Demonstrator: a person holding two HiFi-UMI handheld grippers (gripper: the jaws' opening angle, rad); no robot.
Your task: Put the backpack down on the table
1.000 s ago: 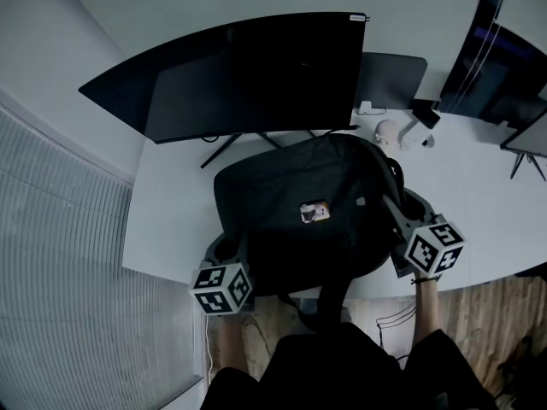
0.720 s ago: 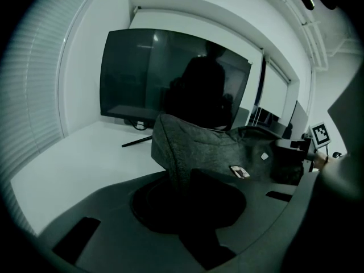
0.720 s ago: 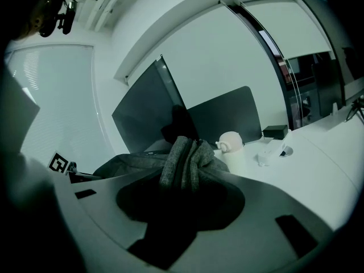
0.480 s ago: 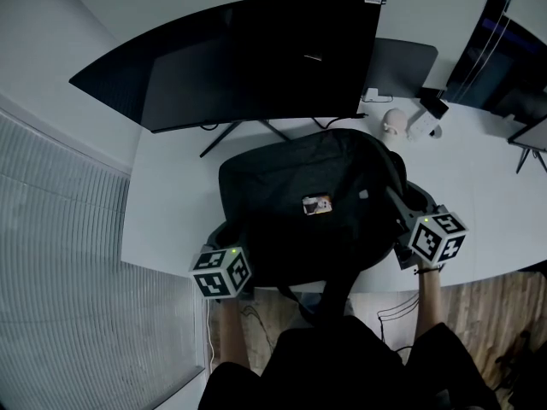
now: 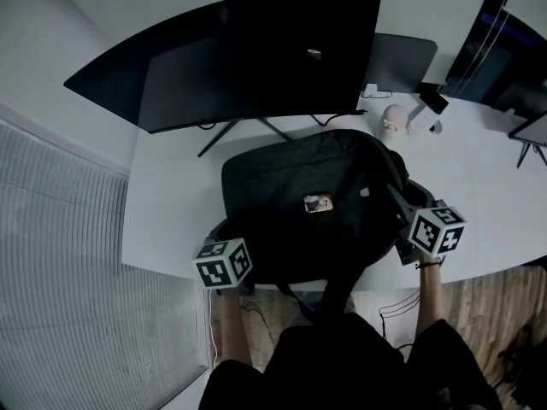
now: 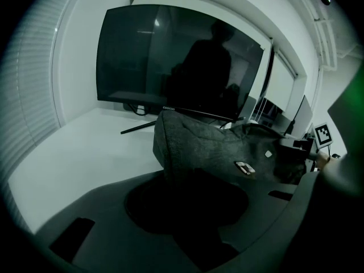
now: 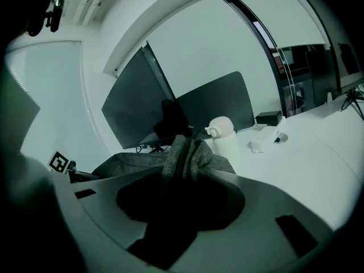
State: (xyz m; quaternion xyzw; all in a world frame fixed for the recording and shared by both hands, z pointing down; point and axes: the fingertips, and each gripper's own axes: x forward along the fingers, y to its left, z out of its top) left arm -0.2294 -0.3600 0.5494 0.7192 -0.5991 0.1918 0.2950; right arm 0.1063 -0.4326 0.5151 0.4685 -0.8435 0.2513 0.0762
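Observation:
A dark grey backpack [image 5: 308, 203] lies flat on the white table [image 5: 171, 203], near its front edge. My left gripper [image 5: 227, 234] is at the bag's near left corner. In the left gripper view that corner [image 6: 216, 147] runs down into the gap between the jaws of the left gripper [image 6: 187, 186], which are opening with the fabric still between them. My right gripper [image 5: 400, 205] is at the bag's right side. The right gripper [image 7: 176, 192] is shut on a bunched fold of the backpack [image 7: 182, 152]. A strap [image 5: 338, 293] hangs over the table's edge.
A wide curved monitor [image 5: 248, 58] stands right behind the bag. A white bottle [image 5: 393, 122] and small white items sit at the back right, near a grey panel [image 5: 402, 62] and a second screen [image 5: 504, 49]. The person's body fills the near edge.
Both grippers and the backpack have sunk a little towards the table. The bag has settled flatter on the tabletop.

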